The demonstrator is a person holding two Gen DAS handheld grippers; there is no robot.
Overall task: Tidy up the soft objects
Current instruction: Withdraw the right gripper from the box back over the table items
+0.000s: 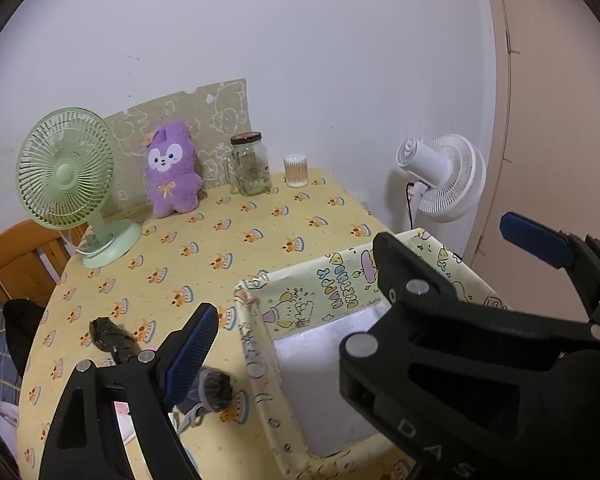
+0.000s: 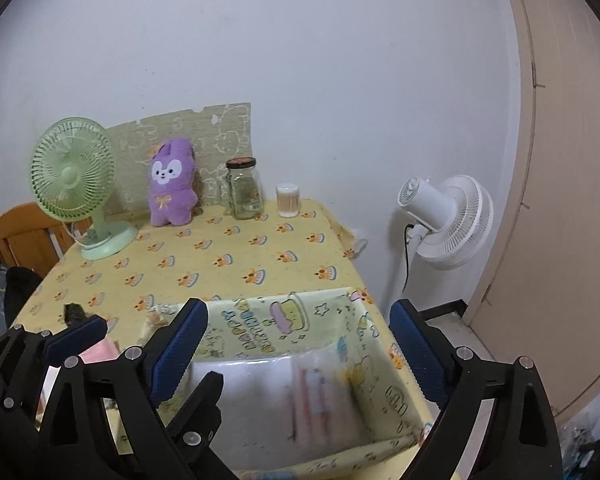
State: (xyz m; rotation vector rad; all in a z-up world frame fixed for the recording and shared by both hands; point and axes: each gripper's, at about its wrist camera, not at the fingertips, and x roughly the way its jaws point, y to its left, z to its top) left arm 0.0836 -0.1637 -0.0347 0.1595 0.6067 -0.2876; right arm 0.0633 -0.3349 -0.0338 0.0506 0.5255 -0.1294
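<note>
Purple plush [image 2: 171,184] far beyond right gripper's [image 2: 300,354] spread fingers

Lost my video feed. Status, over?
Left gripper and right gripper: jaws open, empty. Fabric bin holds a clear packet; dark socks still on table. Nothing blocking.

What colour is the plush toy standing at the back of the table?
Purple, with a white face; the plush toy shows best in the left wrist view.

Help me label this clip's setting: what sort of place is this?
Most likely a room in a home, perhaps a bedroom: a purple plush toy and green desk fan stand on a table with a cake-print cloth, and a white standing fan is beside it.
</note>
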